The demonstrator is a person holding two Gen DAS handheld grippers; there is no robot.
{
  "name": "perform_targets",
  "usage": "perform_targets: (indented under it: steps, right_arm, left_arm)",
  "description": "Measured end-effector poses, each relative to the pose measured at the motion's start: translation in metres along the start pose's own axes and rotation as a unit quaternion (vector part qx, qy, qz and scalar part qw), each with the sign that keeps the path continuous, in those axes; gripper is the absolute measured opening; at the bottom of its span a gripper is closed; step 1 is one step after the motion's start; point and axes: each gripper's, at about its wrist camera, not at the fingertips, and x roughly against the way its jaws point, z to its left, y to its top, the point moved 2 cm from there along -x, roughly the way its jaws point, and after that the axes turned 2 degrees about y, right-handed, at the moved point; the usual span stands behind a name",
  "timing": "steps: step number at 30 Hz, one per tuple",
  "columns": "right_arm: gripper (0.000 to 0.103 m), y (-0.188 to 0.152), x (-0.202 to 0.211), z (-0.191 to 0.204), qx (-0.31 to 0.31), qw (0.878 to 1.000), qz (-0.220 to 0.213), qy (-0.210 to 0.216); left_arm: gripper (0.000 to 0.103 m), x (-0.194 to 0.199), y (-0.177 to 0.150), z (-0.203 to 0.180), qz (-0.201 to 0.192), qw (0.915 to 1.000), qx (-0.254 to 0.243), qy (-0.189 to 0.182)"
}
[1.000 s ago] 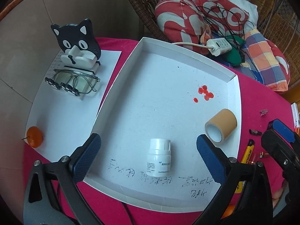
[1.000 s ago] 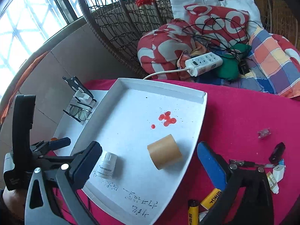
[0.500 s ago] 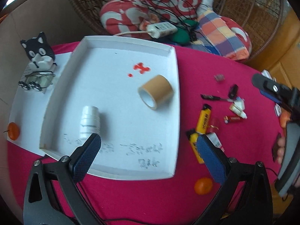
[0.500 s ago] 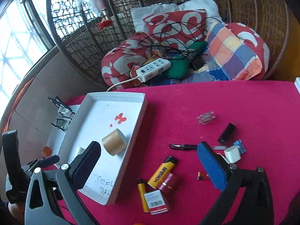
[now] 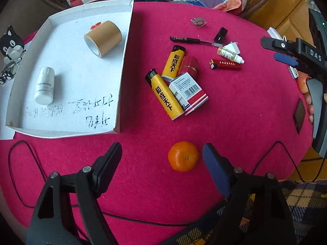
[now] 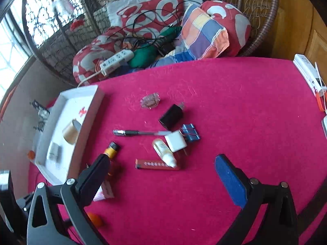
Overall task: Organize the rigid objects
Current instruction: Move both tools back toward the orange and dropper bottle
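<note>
Pink cloth covers the round counter (image 5: 245,112). From the left wrist, the left tongs (image 5: 162,155) have just been closing yet stand apart, gripping nothing, an orange (image 5: 183,156) between them; a tape roll (image 5: 103,38) and bottle (image 5: 45,85) lie in the white tray (image 5: 124,61) at the counter's left edge. From the right wrist, the right tongs (image 6: 163,170) gape empty over a red lighter (image 6: 157,164) mid-counter.

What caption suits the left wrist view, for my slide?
Open left gripper over a mandarin, white tray beyond.
</note>
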Motion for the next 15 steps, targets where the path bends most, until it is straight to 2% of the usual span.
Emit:
perform_targets:
  steps: [5,8,10,11,12,13,14,15]
  right_arm:
    - [0.102,-0.016,-0.011,0.001,0.054,0.997,0.042,0.024]
    - [0.091,-0.015,-0.018,0.012,0.1,0.993,0.054,0.035]
    - [0.089,-0.009,-0.023,0.016,0.13,0.989,0.058,0.033]
    - [0.08,-0.006,-0.027,0.015,0.131,0.989,0.063,0.038]
    - [0.066,-0.003,-0.033,0.013,0.124,0.988,0.075,0.05]
    - [0.06,-0.001,-0.041,0.011,0.107,0.988,0.089,0.066]
    - [0.055,0.001,-0.047,0.008,0.091,0.988,0.098,0.073]
    - [0.055,0.003,-0.053,0.006,0.082,0.989,0.103,0.072]
  left_arm:
    - [0.079,-0.006,-0.01,-0.002,0.001,0.9998,0.017,0.006]
    - [0.079,-0.007,-0.015,-0.003,0.0,0.9996,0.024,0.014]
    - [0.079,-0.008,-0.019,-0.003,0.001,0.9994,0.03,0.019]
    - [0.079,-0.009,-0.02,-0.003,0.001,0.9992,0.034,0.021]
    - [0.079,-0.01,-0.021,-0.002,0.0,0.999,0.038,0.024]
    - [0.077,-0.011,-0.023,-0.002,-0.001,0.9988,0.041,0.026]
    - [0.067,-0.012,-0.025,-0.001,0.0,0.9987,0.045,0.026]
    - [0.061,-0.012,-0.027,0.0,0.004,0.9985,0.049,0.023]
